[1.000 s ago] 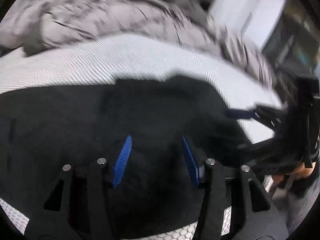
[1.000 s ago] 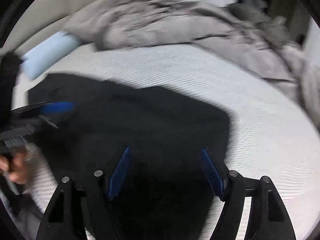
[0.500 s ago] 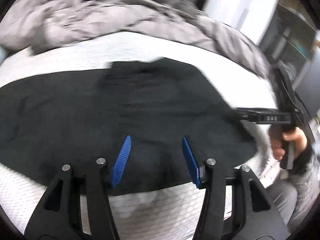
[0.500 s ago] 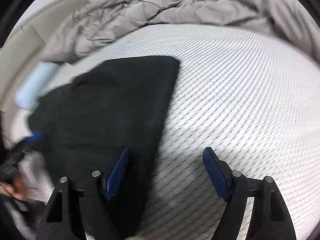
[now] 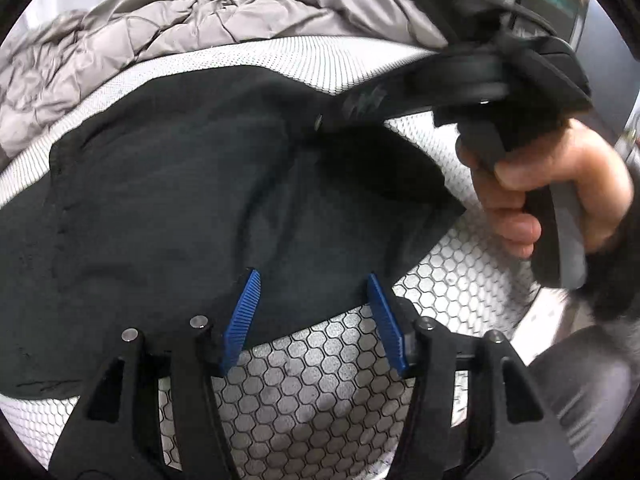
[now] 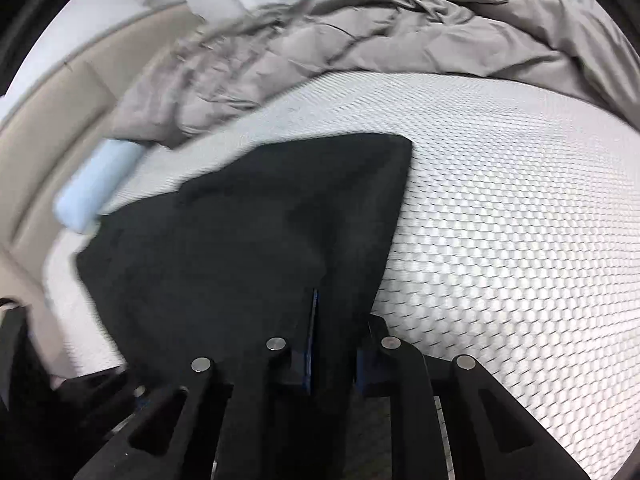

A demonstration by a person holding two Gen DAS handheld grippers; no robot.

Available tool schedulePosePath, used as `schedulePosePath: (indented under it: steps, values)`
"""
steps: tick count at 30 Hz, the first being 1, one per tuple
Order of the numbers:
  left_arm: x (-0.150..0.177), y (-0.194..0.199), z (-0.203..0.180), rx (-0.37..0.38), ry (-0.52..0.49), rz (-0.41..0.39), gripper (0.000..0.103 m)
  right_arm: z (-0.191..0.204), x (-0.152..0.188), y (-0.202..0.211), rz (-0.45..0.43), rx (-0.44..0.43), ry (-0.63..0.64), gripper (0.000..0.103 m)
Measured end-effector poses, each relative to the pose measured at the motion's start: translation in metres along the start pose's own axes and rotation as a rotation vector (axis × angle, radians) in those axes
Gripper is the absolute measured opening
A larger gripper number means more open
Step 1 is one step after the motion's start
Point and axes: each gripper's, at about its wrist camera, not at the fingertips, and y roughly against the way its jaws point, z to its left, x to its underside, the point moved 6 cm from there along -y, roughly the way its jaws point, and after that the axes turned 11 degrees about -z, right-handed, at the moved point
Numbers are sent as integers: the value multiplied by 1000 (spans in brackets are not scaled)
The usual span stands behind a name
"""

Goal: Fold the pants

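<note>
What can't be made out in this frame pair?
- Right gripper pads, right wrist view: buried in the black pants.
- Pants' left end, left wrist view: cut off by the frame edge.
- Light blue object, right wrist view: blurred, unidentifiable.
- Right hand view: partly motion-blurred.

One black pants (image 5: 168,200), two grippers, one grey duvet (image 6: 360,40) (rumpled), one mattress (image 6: 520,220)

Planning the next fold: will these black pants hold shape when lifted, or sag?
Probably sag: the black pants lie limp and creased on the mattress. Where the right claw has just closed on them, cloth bunches. Likely light, dragging rather than sliding.
</note>
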Motion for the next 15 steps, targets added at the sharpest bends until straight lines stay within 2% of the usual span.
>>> schedulePosePath:
  steps: [2,3,4,5,8,10,15]
  values:
    - [0,7,-2,17,-11,-4,53,-4,13,-8,58,47,47,28]
    - [1,14,5,32,7,-8,53,-5,16,-2,46,42,45,32]
    - [0,19,10,32,24,-14,53,-6,19,5,49,34,40,41]
    - [1,30,23,16,56,-30,53,-4,22,13,54,13,33,46]
    - [2,53,66,-55,131,-76,53,1,42,27,83,-53,46,46]
    - [7,70,103,-119,219,-114,53,3,61,40,93,-55,117,46]
    - [24,99,175,-231,399,-154,53,-3,75,60,55,-48,153,44]
